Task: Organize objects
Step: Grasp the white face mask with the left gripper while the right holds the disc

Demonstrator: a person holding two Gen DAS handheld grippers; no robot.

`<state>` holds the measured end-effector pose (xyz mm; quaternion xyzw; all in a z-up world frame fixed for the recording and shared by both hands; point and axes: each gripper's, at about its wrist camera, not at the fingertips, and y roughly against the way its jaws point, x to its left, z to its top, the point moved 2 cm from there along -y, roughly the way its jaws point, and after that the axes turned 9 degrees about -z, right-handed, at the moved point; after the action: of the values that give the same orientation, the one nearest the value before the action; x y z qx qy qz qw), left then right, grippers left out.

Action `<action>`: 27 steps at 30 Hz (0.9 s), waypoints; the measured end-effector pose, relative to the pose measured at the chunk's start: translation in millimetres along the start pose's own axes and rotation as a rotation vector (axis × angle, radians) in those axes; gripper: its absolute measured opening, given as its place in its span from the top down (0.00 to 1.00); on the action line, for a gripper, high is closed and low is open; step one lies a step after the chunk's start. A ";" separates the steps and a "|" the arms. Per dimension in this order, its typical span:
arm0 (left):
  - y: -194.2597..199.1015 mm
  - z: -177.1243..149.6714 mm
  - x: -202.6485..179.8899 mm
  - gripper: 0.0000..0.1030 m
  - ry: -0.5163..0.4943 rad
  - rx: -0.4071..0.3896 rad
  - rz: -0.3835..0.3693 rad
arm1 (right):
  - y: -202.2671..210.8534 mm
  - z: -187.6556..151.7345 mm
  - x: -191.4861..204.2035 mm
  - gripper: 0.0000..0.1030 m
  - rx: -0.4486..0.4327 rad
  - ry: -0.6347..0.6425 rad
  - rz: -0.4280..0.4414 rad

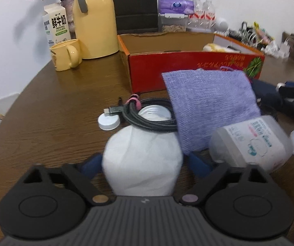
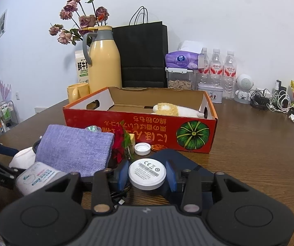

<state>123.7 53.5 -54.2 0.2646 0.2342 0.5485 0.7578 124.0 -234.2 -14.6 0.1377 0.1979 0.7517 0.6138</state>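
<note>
Right up against the left lens sits a white paper-wrapped jar [image 1: 142, 162] with a bare metal mouth, standing on the brown wooden table [image 1: 50, 110] in front of the red cardboard box [image 1: 188, 69]. The left gripper [image 1: 144, 164] has its jaws either side of the belly, pads not visibly pressing, so I call it released. That paper skin looks slippery and crushable; low on the widest part seems the safest hold, squeezed gently. A coiled black cable [image 1: 147, 112] drapes the jar's neck and may drag along. Over at the right gripper [image 2: 147, 174], jaws are clenched on a white round plastic puck [image 2: 147, 174], short of the box: light, rigid, easy by its rim.
</note>
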 end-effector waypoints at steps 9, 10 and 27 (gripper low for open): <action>12.4 -7.4 -1.8 0.31 0.024 -0.021 -0.002 | -0.9 0.1 2.3 0.63 0.005 0.002 -0.002; 14.3 -8.0 -1.0 0.32 0.029 -0.023 -0.004 | -1.1 -0.1 2.1 0.63 0.005 0.002 -0.002; 44.1 -0.5 -3.2 0.50 0.067 -0.058 0.001 | 6.5 -2.7 1.3 0.63 -0.003 -0.010 0.005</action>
<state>91.2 61.9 -25.3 0.2238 0.2433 0.5640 0.7567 116.9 -234.3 -14.0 0.1409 0.1933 0.7529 0.6131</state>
